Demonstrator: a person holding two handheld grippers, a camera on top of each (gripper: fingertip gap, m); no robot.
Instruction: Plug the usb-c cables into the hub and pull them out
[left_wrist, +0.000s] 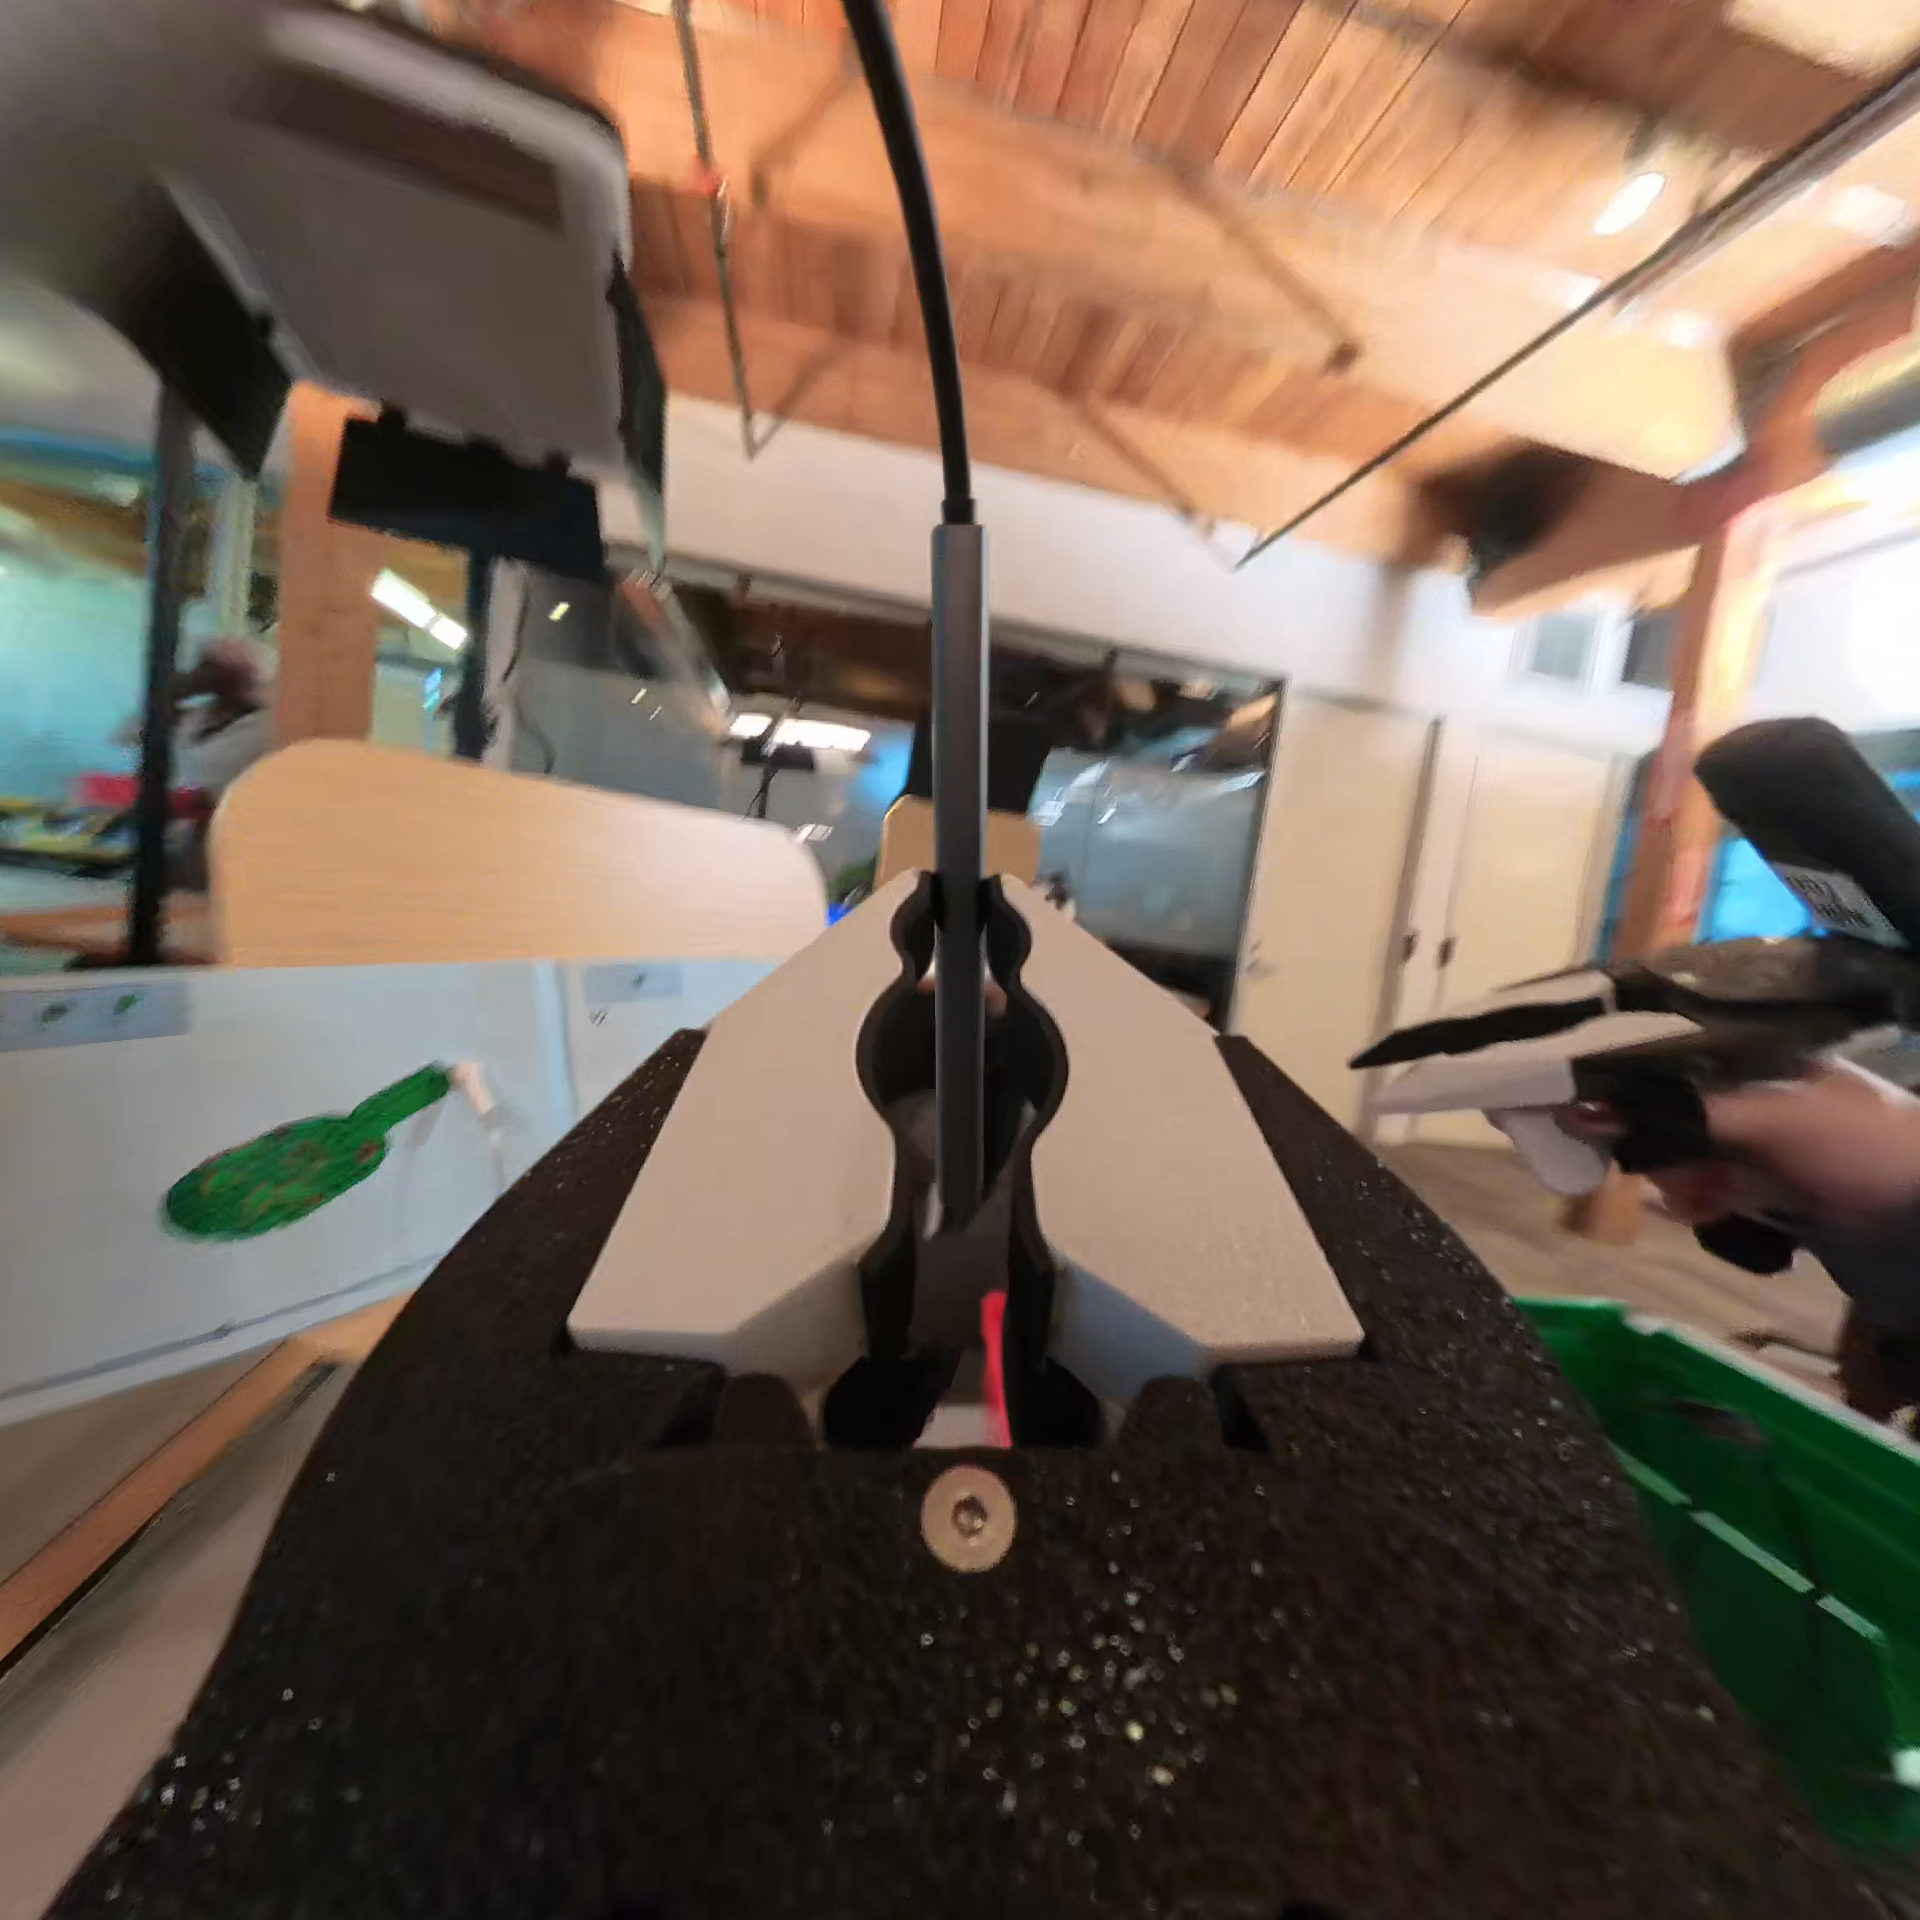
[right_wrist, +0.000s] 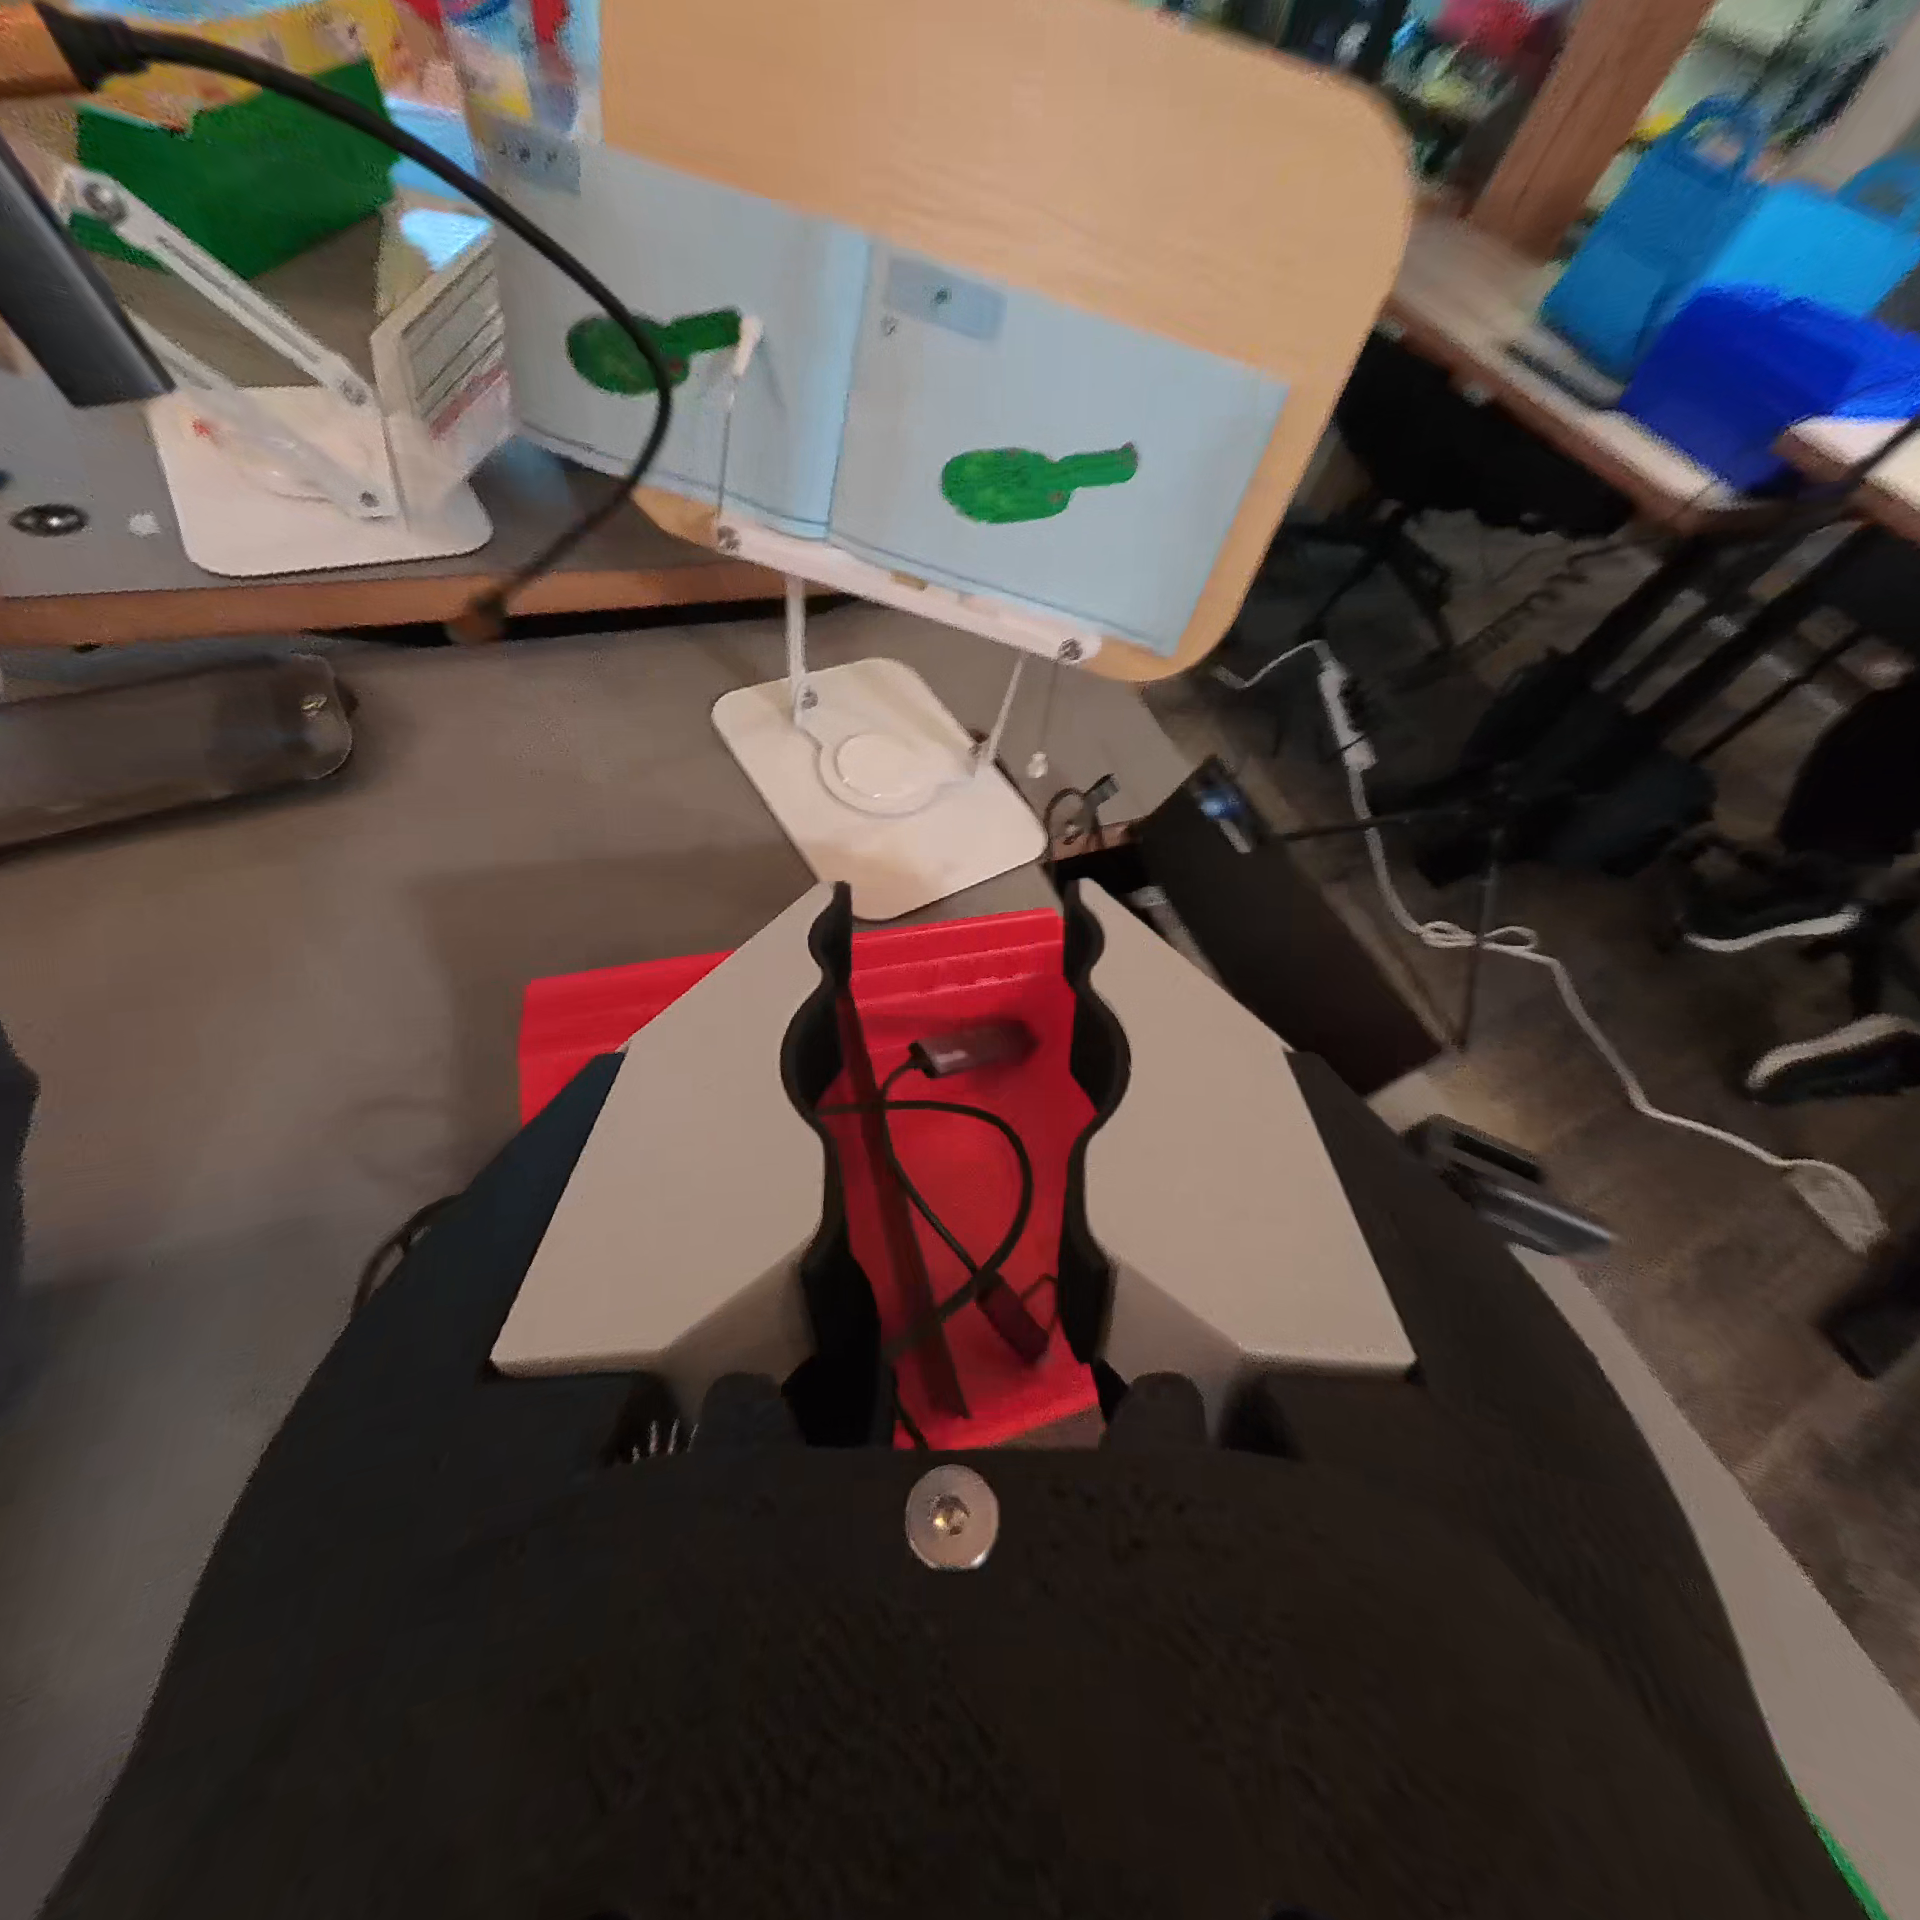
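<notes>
One red tray (right_wrist: 966, 971) under my spread, empty right gripper (right_wrist: 956, 935) holds a usb-c cable (right_wrist: 971, 1195); my left gripper (left_wrist: 958, 904) clamps the hub (left_wrist: 958, 831) upright, near the green bin (left_wrist: 1714, 1475).

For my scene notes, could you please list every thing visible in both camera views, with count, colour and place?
hub: 1, slim grey bar, clamped upright in the left gripper, black cord leaving its top
usb-c cable: 1 seen, black, lying loose on the red tray
red tray: 1, red, on the grey table under the right gripper
wooden board on stand: 1, light wood, pale blue sheets with green shapes on it, behind the tray
green bin: 1, green, lower right of the left wrist view
left gripper: 1, white fingers, black body, shut on the hub
right gripper: 1, same colours, open above the tray, empty
</notes>
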